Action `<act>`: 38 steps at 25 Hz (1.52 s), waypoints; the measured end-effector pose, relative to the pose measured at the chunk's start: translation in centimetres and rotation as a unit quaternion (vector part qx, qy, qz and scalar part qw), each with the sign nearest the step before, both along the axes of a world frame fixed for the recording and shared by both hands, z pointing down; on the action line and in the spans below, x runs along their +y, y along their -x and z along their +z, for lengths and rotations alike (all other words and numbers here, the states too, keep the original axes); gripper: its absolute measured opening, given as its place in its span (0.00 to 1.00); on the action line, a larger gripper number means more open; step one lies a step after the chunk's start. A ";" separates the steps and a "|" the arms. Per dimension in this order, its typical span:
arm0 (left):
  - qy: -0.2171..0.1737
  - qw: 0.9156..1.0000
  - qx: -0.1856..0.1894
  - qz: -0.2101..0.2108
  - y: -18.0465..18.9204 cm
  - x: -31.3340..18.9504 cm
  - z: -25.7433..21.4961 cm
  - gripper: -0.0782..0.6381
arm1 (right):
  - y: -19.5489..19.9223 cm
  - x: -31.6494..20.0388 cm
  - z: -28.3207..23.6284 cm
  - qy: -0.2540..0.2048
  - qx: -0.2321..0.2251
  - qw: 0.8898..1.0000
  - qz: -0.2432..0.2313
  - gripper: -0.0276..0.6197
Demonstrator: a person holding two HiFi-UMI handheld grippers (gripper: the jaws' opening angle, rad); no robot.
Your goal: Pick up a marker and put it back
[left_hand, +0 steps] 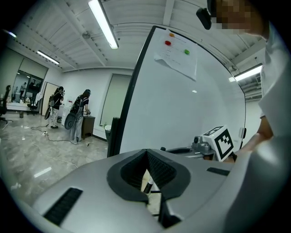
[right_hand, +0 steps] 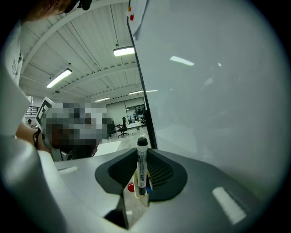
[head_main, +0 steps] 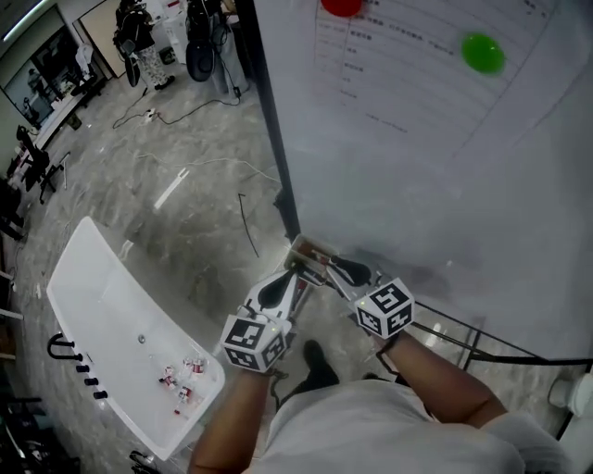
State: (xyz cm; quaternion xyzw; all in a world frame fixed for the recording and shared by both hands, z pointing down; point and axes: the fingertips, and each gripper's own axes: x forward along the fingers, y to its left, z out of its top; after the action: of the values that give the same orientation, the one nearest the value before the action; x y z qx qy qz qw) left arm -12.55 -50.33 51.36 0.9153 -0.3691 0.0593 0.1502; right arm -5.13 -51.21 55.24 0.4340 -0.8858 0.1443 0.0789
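A marker (right_hand: 142, 169) with a white labelled body and a black cap stands upright between the pads of my right gripper (right_hand: 142, 157), which is shut on it. Below it in the right gripper view is a small holder (right_hand: 136, 189) with red and blue bits. In the head view both grippers point at the holder (head_main: 310, 250) at the whiteboard's lower left corner, left gripper (head_main: 295, 270) beside right gripper (head_main: 326, 268). My left gripper (left_hand: 146, 154) has its tips together and holds nothing. Through its lower gap another marker (left_hand: 148, 184) shows beyond.
The whiteboard (head_main: 435, 167) fills the right side, with a paper sheet, a green magnet (head_main: 482, 53) and a red magnet (head_main: 341, 6). A white table (head_main: 111, 315) with small items stands at the left. Cables (head_main: 248, 222) lie on the floor. People stand far off (left_hand: 57, 107).
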 end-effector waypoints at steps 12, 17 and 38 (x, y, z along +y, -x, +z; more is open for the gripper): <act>0.048 0.999 -0.001 -0.009 1.5 0.0 5.4 0.11 | 0.5 -0.7 8.4 0.073 -0.007 0.997 0.007 0.16; 0.045 0.999 -0.006 -0.010 1.4 0.4 5.4 0.11 | 0.0 -0.7 8.4 0.075 -0.017 0.997 0.012 0.23; -0.081 0.996 0.026 -0.032 -1.7 1.6 -10.7 0.11 | -1.0 2.6 -15.6 -0.141 -0.021 0.990 -0.023 0.05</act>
State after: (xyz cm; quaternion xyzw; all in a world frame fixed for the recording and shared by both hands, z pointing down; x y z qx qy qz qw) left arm -10.88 -48.78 40.63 0.9133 -0.3979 0.0003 0.0870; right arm -4.16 -48.57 39.61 0.4173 -0.9084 0.0254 0.0020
